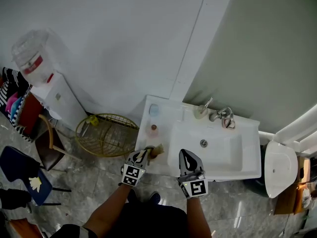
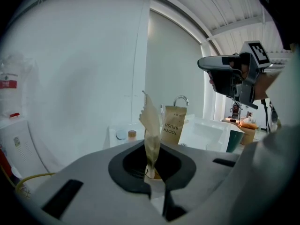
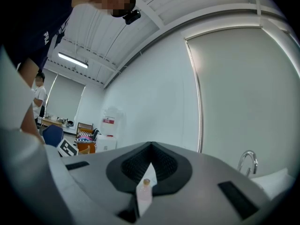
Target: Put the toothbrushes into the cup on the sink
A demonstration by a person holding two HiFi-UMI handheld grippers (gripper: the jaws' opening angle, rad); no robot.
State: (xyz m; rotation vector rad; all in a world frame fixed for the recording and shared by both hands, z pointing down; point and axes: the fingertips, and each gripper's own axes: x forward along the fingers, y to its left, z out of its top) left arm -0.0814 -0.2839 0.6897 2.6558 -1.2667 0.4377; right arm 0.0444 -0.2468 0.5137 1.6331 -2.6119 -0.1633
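Two grippers are at the front edge of the white sink (image 1: 247,170). The left gripper (image 1: 146,154) has its jaws clamped on a pale torn paper strip (image 2: 151,125), which stands upright. A brown toothbrush package (image 2: 174,124) is just behind the strip; whether the two are joined cannot be determined. The right gripper (image 1: 184,153) is closed and empty. The pale blue cup (image 1: 154,109) stands on the sink's back-left ledge.
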